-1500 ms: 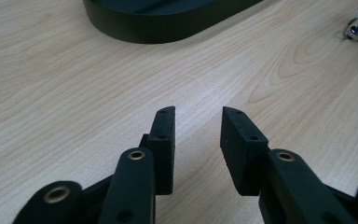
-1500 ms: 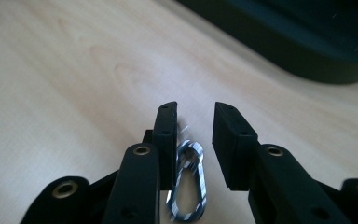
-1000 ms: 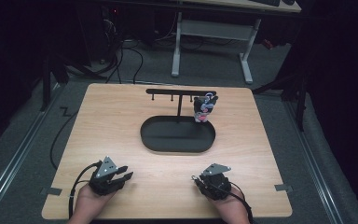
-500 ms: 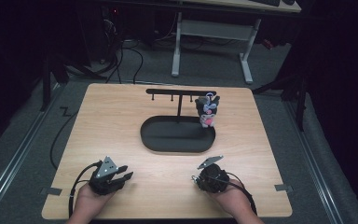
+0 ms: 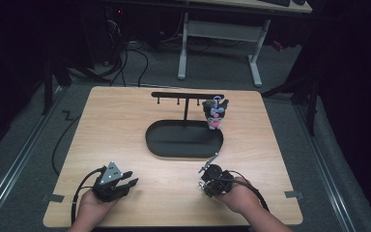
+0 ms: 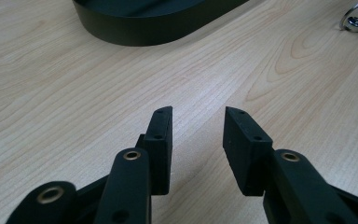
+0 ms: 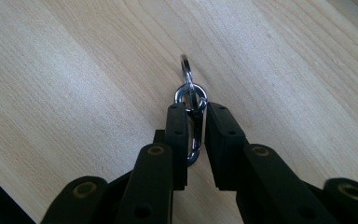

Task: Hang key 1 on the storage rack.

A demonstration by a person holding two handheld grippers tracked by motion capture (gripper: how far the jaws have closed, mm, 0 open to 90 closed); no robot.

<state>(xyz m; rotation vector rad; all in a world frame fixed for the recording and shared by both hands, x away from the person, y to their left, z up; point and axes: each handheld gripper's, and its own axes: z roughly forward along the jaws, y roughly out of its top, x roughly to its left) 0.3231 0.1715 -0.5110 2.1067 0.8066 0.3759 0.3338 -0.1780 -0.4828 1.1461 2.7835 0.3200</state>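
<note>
While clamping clasp (image 7: 192, 126), right hand-held gripper (image 7: 195, 112), bare tabletop (image 7: 74, 84) around.

Wooden table (image 5: 125, 130): black oval tray (image 5: 183, 145) at centre, T-shaped hook rack (image 5: 186, 96) rising from it, small plush keychain (image 5: 214, 113) hanging at rack's right end. Left gripper (image 5: 125, 182) near front-left edge. Right gripper (image 5: 206, 180) front-right, just below tray.
</note>
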